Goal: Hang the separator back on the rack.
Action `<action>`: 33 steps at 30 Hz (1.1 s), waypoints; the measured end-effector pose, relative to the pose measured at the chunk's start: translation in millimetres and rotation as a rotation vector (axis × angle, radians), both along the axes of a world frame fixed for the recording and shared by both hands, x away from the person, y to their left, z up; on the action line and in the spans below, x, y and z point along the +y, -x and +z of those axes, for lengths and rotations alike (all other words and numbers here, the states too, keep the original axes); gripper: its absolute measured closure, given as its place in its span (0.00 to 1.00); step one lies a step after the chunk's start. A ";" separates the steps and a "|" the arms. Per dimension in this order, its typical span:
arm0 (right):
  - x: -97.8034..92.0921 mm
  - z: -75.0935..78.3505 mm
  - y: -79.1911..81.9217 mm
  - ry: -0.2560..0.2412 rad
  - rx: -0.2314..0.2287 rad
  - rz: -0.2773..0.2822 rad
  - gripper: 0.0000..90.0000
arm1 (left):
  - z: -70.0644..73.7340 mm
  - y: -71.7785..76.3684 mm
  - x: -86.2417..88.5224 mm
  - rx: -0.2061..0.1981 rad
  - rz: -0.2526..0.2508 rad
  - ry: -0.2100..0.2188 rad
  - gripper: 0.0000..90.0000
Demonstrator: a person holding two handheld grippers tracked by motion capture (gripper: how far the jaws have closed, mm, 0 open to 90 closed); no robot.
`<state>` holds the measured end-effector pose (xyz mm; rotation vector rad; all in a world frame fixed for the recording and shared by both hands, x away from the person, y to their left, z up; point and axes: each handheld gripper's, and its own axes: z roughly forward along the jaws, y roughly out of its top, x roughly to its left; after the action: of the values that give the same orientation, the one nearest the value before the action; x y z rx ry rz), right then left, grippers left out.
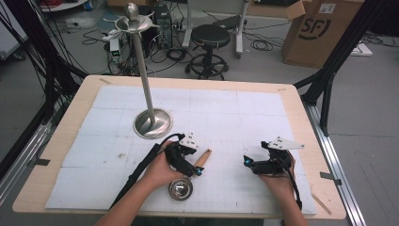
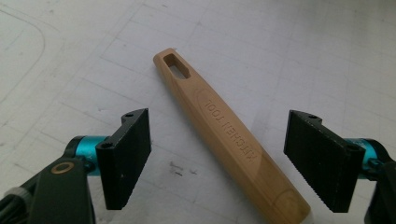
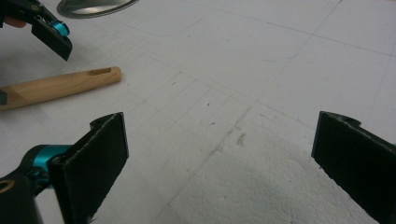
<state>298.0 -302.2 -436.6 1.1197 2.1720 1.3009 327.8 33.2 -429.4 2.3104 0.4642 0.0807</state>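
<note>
In the high view, the left tool (image 1: 190, 162) hangs low over the white gridded foam mat (image 1: 226, 113) that covers the pale wooden worktop (image 1: 301, 122). Under and just beyond it lies the steel ladle with the tan wooden handle (image 1: 203, 158): the handle pokes out past the tool's far side, while the round, shiny bowl (image 1: 180, 189) sits on the near side, by the person's left hand (image 1: 160, 170). The right tool (image 1: 256, 165) rests well to the right of the ladle, apart from it, with its grey three-cornered plate on top. Farther from the left tool stands a tall brushed-metal stand with a round base (image 1: 152, 123).

In the left gripper view, the left tool (image 2: 217, 156) is spread wide, its two black ribbed pads (image 2: 128, 156) on either side of the wooden handle (image 2: 229, 135) and touching nothing. The handle runs between them away from the tool, smooth, rounded and tapered, with a slotted hole near its far end and the words KITCHEN TOOL pressed into it.

In the right gripper view, the right tool (image 3: 219, 168) is likewise wide apart over bare, grainy foam. The handle's slotted end (image 3: 60, 86) lies far off to its upper left, below the left tool's black jaw with its teal fitting (image 3: 52, 35).
</note>
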 end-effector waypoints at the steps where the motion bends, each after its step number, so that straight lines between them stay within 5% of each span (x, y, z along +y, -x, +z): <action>1: 0.0 -0.1 0.0 0.002 -0.001 0.001 0.03 | -0.8 0.5 -3.1 -0.002 -0.007 -0.015 0.28; 5: -0.3 0.2 0.1 0.001 0.000 0.000 0.03 | -6.1 2.4 -10.0 -0.021 -0.006 -0.093 0.32; 8: -0.3 0.2 0.3 0.000 0.003 -0.001 0.03 | -4.8 4.7 -12.1 -0.028 0.008 -0.109 0.33; 13: 0.0 -0.2 0.0 0.004 0.002 0.001 0.03 | -1.7 7.5 -11.8 -0.016 -0.027 -0.109 0.50; 20: 0.5 -0.4 -0.1 0.007 0.004 0.000 0.03 | -0.1 7.1 -11.9 0.022 -0.051 -0.092 0.57; 33: -0.4 0.1 0.0 0.002 0.000 -0.001 0.03 | 4.4 8.3 -15.2 0.014 -0.084 -0.126 0.66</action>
<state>298.0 -302.6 -436.4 1.1193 2.1721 1.2977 319.4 17.9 -424.9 2.4528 0.3781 0.0548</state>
